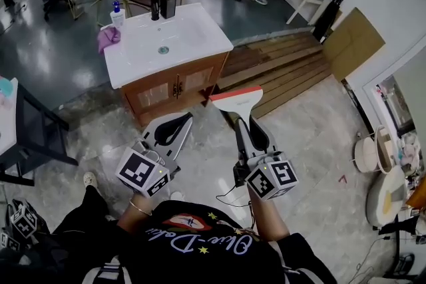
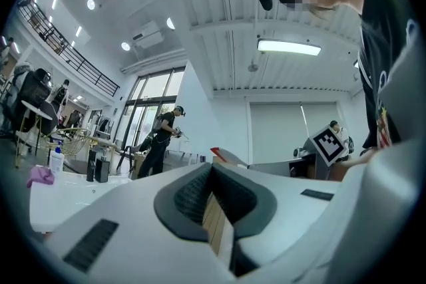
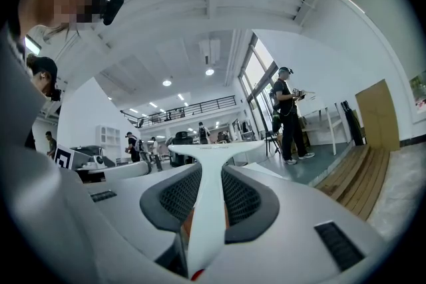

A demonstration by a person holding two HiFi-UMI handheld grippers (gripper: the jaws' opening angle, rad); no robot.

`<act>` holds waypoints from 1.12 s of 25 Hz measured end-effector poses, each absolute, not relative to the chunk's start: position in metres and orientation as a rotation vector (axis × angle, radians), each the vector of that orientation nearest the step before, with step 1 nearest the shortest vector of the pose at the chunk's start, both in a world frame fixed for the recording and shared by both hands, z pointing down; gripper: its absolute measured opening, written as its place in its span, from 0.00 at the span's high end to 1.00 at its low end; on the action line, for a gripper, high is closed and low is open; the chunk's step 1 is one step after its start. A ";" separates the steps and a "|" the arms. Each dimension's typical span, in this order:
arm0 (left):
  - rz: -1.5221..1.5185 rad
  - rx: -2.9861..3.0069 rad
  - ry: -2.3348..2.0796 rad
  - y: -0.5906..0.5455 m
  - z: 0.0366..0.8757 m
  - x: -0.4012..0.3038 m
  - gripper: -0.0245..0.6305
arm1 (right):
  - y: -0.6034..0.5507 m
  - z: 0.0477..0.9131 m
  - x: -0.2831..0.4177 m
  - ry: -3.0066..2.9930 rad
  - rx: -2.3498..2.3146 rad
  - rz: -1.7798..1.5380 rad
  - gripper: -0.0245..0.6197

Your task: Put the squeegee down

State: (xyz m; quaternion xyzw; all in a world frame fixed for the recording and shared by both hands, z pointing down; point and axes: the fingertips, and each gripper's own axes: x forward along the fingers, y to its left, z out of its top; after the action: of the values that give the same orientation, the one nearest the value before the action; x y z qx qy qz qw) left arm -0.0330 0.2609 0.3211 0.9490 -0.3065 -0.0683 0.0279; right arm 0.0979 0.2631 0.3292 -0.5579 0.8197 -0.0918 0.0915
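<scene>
Squeegee (image 1: 237, 100): white, flared head, red front edge (slim handle).
Where: aloft before the sink cabinet (image 1: 176, 82), head beyond the jaw tips.
Right gripper (image 1: 245, 127): pinching its handle.
Left gripper (image 1: 182, 118): pressed together, empty.

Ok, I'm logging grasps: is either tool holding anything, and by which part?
The right tool grips the squeegee by its handle, blade pointing forward. The left tool is shut and empty.

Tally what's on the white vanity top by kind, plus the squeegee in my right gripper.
Pump bottle: 1
Purple cloth: 1
Black faucet: 1
Black container: 1
Squeegee: 1
Total: 5
</scene>
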 end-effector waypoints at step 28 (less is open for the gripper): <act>-0.159 2.882 -1.067 0.189 0.333 -0.028 0.97 | 0.183 0.338 0.111 2.479 -1.578 -0.307 0.81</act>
State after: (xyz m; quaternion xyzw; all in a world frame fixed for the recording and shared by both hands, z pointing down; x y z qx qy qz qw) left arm -0.0280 0.1890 0.3333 0.9361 -0.3465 -0.0515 0.0320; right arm 0.1111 0.1825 0.3377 -0.5317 0.8354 -0.1033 0.0932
